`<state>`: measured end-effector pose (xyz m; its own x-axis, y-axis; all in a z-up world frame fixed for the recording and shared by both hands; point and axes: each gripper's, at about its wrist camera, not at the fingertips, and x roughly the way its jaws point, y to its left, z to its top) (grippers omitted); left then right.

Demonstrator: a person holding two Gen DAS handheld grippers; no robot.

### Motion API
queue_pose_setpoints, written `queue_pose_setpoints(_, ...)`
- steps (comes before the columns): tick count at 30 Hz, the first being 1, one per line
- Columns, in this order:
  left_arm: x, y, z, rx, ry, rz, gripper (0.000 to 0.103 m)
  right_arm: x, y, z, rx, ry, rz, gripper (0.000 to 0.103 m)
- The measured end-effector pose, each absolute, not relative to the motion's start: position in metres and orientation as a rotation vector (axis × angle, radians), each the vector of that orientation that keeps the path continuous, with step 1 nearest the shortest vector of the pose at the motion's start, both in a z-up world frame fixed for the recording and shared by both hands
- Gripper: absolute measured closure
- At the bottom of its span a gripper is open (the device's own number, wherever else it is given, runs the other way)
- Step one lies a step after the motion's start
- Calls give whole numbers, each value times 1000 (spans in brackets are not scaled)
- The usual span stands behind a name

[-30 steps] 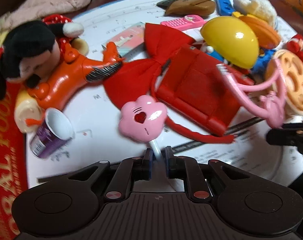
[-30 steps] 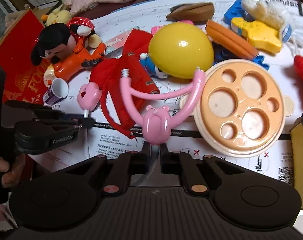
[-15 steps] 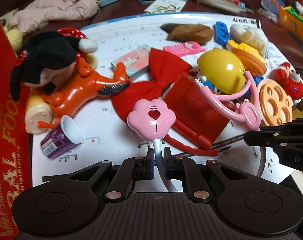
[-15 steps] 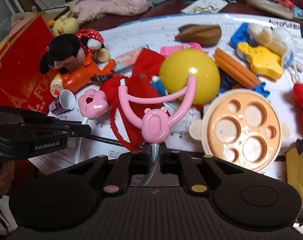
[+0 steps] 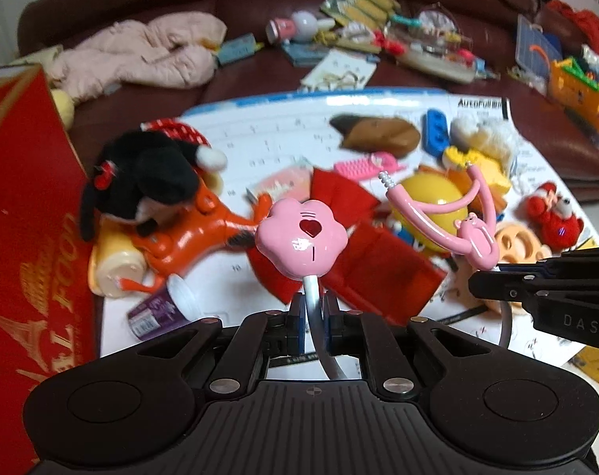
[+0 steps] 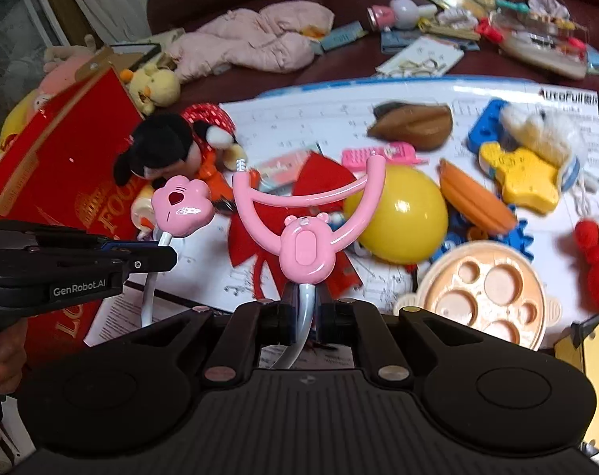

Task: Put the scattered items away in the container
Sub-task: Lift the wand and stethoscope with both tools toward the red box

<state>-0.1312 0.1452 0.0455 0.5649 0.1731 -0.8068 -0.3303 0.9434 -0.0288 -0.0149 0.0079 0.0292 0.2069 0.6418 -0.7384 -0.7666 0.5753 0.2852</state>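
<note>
- Left tool (image 5: 313, 316) clamped tight on the white stalk just under the pink paw head (image 5: 302, 233); paw standing straight ahead of the tips, clear of the counter.
- Right tool (image 6: 307, 312) pinched the same way on the stalk below the pink bear holder (image 6: 305, 255), forked arms fanned out above and ahead of it.
- Looks like one bendy gadget, a white cable looping back under both tools; can't tell for sure where the loop runs.
- Red box (image 6: 62, 166) off to the left of the left tool, presumably the container; both pink ends held up between box and toy pile, not in it.
- Risk: thin, slick stalks in narrow grips — could twist or slide out on the swing over.
- Risk: tools drifting apart would tug the shared cable and yank one end free.
- Risk: forked arms sit right above the yellow ball (image 6: 396, 219) and red bow (image 6: 319, 180); a low pass could snag or roll them off the counter (image 6: 339, 122).
- Risk: hanging loop catching the box rim on the way in.
</note>
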Motion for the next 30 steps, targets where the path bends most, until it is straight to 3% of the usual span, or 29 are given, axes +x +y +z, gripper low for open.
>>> queue_pose_setpoints(10, -173, 163, 118, -145, 769, 404, 100, -34, 44, 103, -154, 789, 1139, 93)
queue_pose_setpoints(20, -277, 206, 201, -71, 604, 669, 100, -111, 134, 183, -224, 573, 1452, 94)
queue_pose_setpoints(30, -390, 253, 209, -158, 598, 950, 99, -215, 228, 182, -376, 569, 1710, 94)
